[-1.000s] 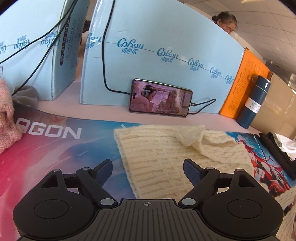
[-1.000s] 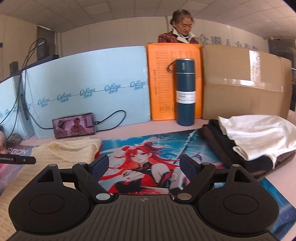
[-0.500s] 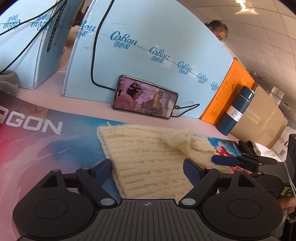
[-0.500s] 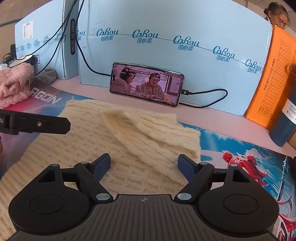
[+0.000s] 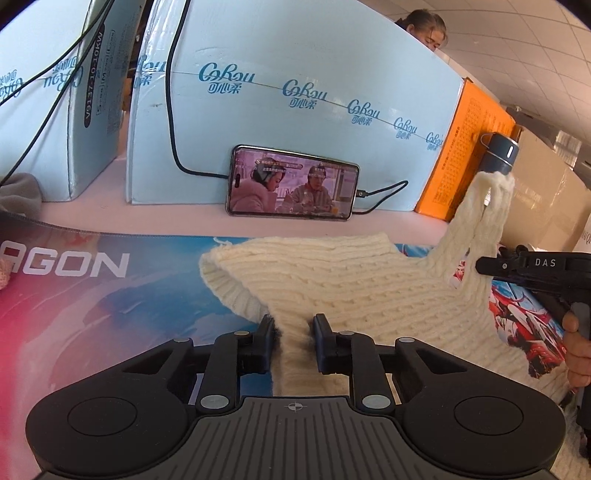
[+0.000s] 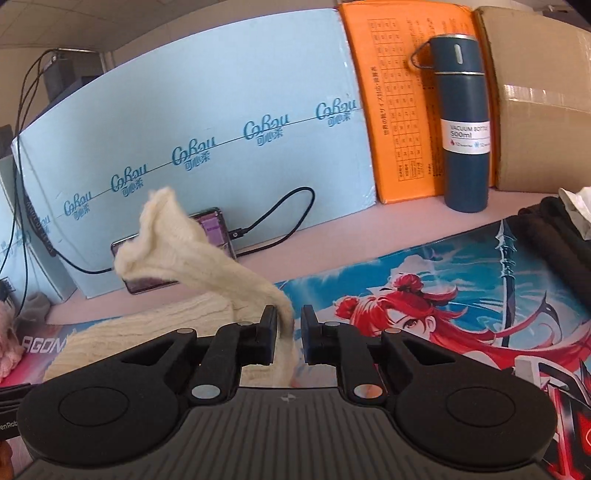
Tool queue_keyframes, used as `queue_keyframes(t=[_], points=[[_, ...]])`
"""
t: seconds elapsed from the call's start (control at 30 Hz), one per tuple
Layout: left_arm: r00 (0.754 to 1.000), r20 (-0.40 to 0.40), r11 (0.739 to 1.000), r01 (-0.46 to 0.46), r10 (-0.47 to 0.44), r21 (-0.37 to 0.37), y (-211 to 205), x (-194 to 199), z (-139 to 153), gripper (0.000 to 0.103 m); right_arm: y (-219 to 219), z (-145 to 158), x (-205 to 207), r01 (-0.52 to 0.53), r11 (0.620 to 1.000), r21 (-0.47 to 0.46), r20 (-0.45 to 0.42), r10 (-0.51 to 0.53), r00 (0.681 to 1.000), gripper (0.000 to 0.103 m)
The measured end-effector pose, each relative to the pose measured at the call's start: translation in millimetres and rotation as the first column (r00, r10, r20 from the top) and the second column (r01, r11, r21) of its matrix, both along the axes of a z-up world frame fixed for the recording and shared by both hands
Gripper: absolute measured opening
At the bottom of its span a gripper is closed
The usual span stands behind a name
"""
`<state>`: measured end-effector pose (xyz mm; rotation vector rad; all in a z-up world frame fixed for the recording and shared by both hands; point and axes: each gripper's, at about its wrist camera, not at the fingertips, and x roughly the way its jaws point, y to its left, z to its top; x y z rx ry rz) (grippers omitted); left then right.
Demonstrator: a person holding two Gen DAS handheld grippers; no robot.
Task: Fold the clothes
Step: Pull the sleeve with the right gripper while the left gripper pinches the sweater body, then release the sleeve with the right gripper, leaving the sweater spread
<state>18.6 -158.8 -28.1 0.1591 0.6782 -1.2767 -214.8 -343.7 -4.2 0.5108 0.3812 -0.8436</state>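
A cream knit sweater point(image 5: 354, 284) lies on the printed desk mat point(image 5: 110, 295). My left gripper point(image 5: 293, 338) is closing its jaws on a bunched fold of the sweater's near edge, and the pads press the knit. My right gripper point(image 6: 289, 332) is closing on the cream sleeve point(image 6: 166, 236), pinched between its pads. The sleeve's free end flops up and to the left in front of the phone. In the left wrist view the right gripper point(image 5: 480, 266) holds that sleeve point(image 5: 484, 214) lifted above the mat, with a hand point(image 5: 576, 350) below it.
A phone point(image 5: 293, 184) on a cable leans on the light-blue cartons point(image 5: 295, 129) at the back. An orange box point(image 6: 399, 110), a dark-blue vacuum bottle point(image 6: 465, 122) and a brown carton point(image 6: 543, 110) stand at back right. Dark and white folded clothes point(image 6: 554, 236) lie right. A person point(image 5: 428, 33) stands behind.
Both grippers went from open to shut on the sweater. The right one swung left from the mat's picture to the sleeve and lifted it. The left one stayed at the sweater's near edge.
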Motion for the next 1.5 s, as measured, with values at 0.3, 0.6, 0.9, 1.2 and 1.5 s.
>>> queue_keyframes(t=[0.3,0.6,0.9,1.2,1.5], points=[[0.999,0.019,0.999,-0.031,0.031,0.011,9,5,1,0.020,2,0,-50,-0.007,0.990,0.138,0.091,-0.006,0.996,0.068],[0.992,0.070,0.993,-0.112,0.109,0.034,15,2,4,0.066,48,11,-131,0.081,0.996,0.025,0.145,-0.084,0.986,0.078],[0.988,0.149,0.998,-0.044,0.036,0.053,41,-35,17,0.094,55,-5,-177,0.237,0.968,0.086,0.071,-0.243,0.967,0.087],[0.987,0.161,0.993,-0.019,0.000,0.119,54,-52,6,0.101,60,-18,-153,0.199,0.975,0.097,0.003,-0.200,0.980,0.082],[0.993,0.115,0.991,-0.046,0.032,0.123,55,-48,5,0.101,75,-4,-146,0.131,0.991,-0.024,0.099,-0.128,0.987,0.030]])
